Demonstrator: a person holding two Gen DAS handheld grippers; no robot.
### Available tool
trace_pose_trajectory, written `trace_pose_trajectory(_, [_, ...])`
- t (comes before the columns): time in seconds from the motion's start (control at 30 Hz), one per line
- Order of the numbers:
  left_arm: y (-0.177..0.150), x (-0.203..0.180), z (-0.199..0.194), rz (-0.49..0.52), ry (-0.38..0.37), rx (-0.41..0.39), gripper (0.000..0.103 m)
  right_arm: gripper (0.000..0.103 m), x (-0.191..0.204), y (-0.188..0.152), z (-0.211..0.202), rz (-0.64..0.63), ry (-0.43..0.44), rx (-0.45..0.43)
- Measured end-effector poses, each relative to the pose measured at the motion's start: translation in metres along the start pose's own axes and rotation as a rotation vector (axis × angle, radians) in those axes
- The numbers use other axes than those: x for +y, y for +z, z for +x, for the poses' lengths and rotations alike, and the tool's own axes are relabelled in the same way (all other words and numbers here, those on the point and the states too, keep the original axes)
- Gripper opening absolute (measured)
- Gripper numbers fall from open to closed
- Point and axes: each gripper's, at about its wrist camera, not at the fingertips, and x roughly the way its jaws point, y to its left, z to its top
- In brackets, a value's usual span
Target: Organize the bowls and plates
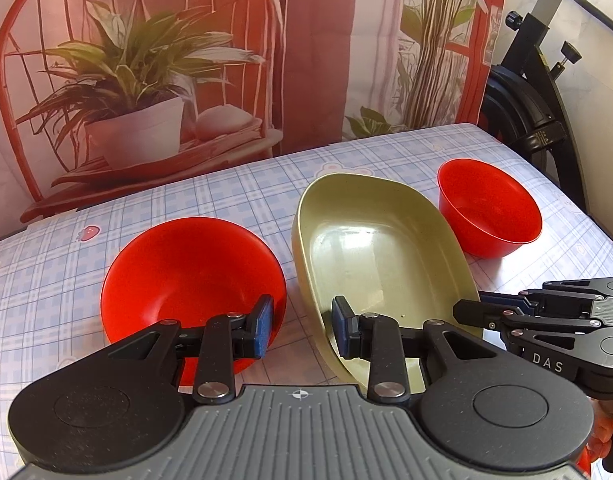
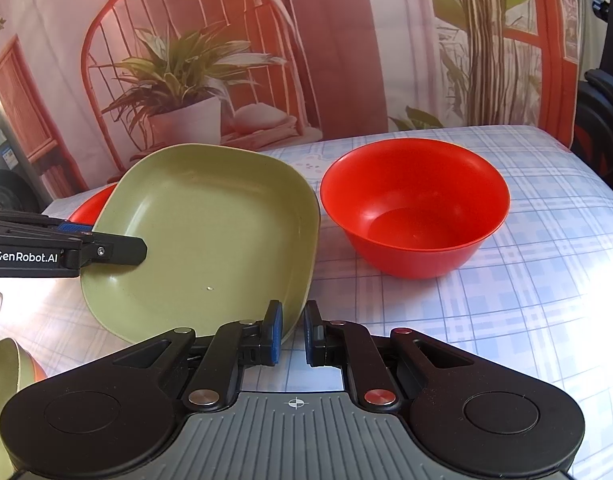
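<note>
1. The step in hand looks like picking up the green plate (image 2: 202, 232), which sits between 2 red bowls on the checked table (image 2: 506, 320).
2. The right tongs (image 2: 292, 334) are almost fully closed, pinching the plate's near right rim between their blue pads.
3. The left tongs (image 1: 303, 326) are partly open and straddle the plate's left rim: 1 pad is inside the plate, the other outside it, over the edge of the left red bowl (image 1: 186, 272). Neither pad appears to press on anything, so they hold nothing.
4. The plate seems tilted, and its left edge overlaps the left red bowl in the right wrist view; whether it rests on that bowl I cannot tell.
5. The right red bowl (image 2: 414, 208) stands upright just beside the plate, apart from it and untouched.
6. Next, I judge that the left tongs should close on the rim they straddle without catching the bowl, so that both tongs carry the plate level.
7. The 2 bowls could then be nested.
</note>
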Motion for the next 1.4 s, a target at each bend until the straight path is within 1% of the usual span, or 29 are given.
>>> trace_pose_trajectory(0.03, [-0.001, 0.0, -0.001, 0.007, -0.008, -0.005, 0.022, 0.01, 0.0, 0.0, -0.001, 0.002, 0.004, 0.0])
trace_pose_trajectory(0.07, [-0.001, -0.001, -0.002, 0.014, -0.017, -0.005, 0.015, 0.009, 0.0, 0.0, -0.002, 0.01, 0.003, 0.001])
trace_pose_trajectory(0.2, [-0.004, -0.004, -0.008, 0.031, -0.005, -0.005, 0.015, 0.009, 0.003, -0.001, -0.009, 0.033, 0.004, -0.009])
trace_pose_trajectory(0.33, [-0.004, -0.001, -0.019, 0.027, -0.014, -0.019, 0.015, 0.009, 0.008, 0.001, -0.018, 0.032, 0.006, -0.028])
trace_pose_trajectory(0.53, [-0.005, 0.002, -0.049, 0.026, -0.01, -0.068, 0.016, 0.008, 0.022, 0.009, -0.045, 0.044, 0.017, -0.088])
trace_pose_trajectory(0.67, [-0.014, 0.008, -0.072, -0.013, -0.009, -0.079, 0.016, 0.008, 0.037, 0.011, -0.064, 0.042, 0.043, -0.117])
trace_pose_trajectory(0.73, [-0.018, 0.013, -0.085, -0.057, -0.013, -0.077, 0.016, 0.008, 0.049, 0.01, -0.074, 0.03, 0.045, -0.124])
trace_pose_trajectory(0.8, [-0.024, 0.018, -0.098, -0.091, -0.012, -0.084, 0.016, 0.008, 0.058, 0.006, -0.082, 0.032, 0.056, -0.137])
trace_pose_trajectory(0.9, [-0.035, 0.024, -0.118, -0.116, 0.001, -0.102, 0.016, 0.008, 0.071, 0.0, -0.092, 0.074, 0.094, -0.149])
trace_pose_trajectory(0.97, [-0.044, 0.029, -0.129, -0.135, 0.006, -0.103, 0.016, 0.008, 0.079, -0.003, -0.097, 0.079, 0.11, -0.151])
trace_pose_trajectory(1.1, [-0.062, 0.039, -0.145, -0.159, 0.015, -0.094, 0.016, 0.008, 0.101, -0.011, -0.106, 0.038, 0.13, -0.144])
trace_pose_trajectory(1.17, [-0.075, 0.046, -0.153, -0.186, 0.014, -0.084, 0.017, 0.008, 0.11, -0.012, -0.108, 0.023, 0.139, -0.139])
trace_pose_trajectory(1.4, [-0.11, 0.056, -0.168, -0.241, 0.012, -0.048, 0.019, 0.008, 0.139, -0.026, -0.11, -0.031, 0.148, -0.105])
